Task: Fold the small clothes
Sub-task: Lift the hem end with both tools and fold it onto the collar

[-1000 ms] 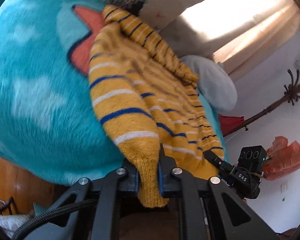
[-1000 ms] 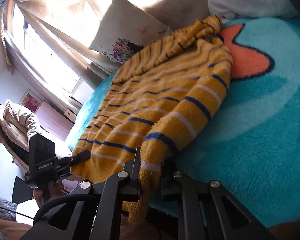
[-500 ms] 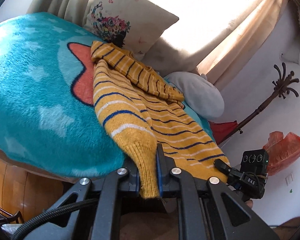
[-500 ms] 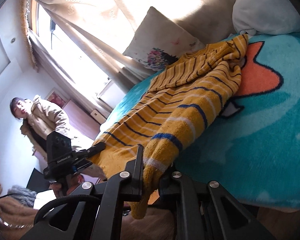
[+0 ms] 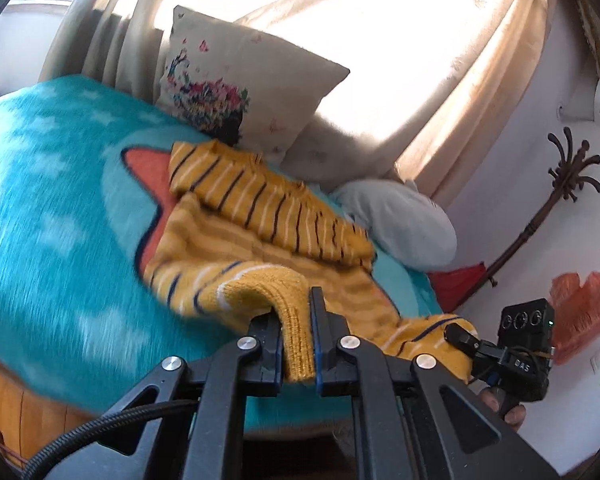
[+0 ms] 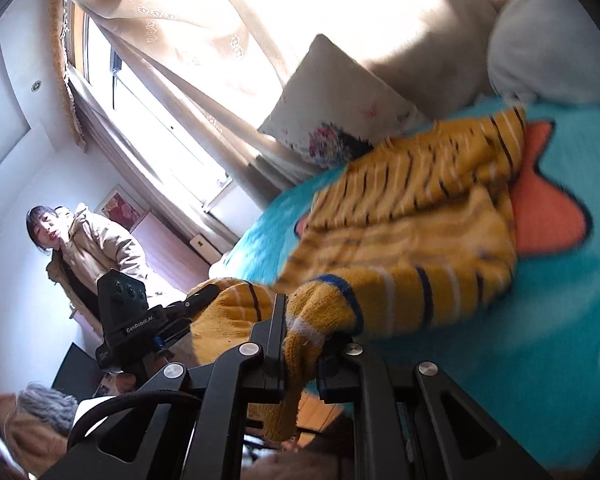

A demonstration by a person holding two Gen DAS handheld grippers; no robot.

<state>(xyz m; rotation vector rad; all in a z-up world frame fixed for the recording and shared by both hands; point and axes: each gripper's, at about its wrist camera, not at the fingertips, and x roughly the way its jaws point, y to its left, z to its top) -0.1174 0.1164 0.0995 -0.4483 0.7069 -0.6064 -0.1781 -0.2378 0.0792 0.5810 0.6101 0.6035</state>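
Observation:
A yellow knit sweater (image 5: 260,216) with blue and white stripes lies on a turquoise blanket (image 5: 52,216) with an orange star. My left gripper (image 5: 294,344) is shut on the sweater's near hem and holds it raised, bent towards the far end. My right gripper (image 6: 302,344) is shut on the hem's other corner; the sweater (image 6: 412,240) bunches and curls over in front of it. The right gripper also shows in the left wrist view (image 5: 460,338), and the left gripper shows in the right wrist view (image 6: 198,300). The folded sleeves lie across the sweater's far end.
A floral pillow (image 5: 236,88) and a grey pillow (image 5: 400,220) lie at the bed's far edge by the curtains. A coat stand (image 5: 556,196) and a red bag (image 5: 584,312) stand at the right wall. A person in a beige coat (image 6: 84,248) stands beside the bed.
Both grippers have lifted the hem and carried it forward over the sweater's body. The stretched flat sweater now bunches and doubles over in front of them.

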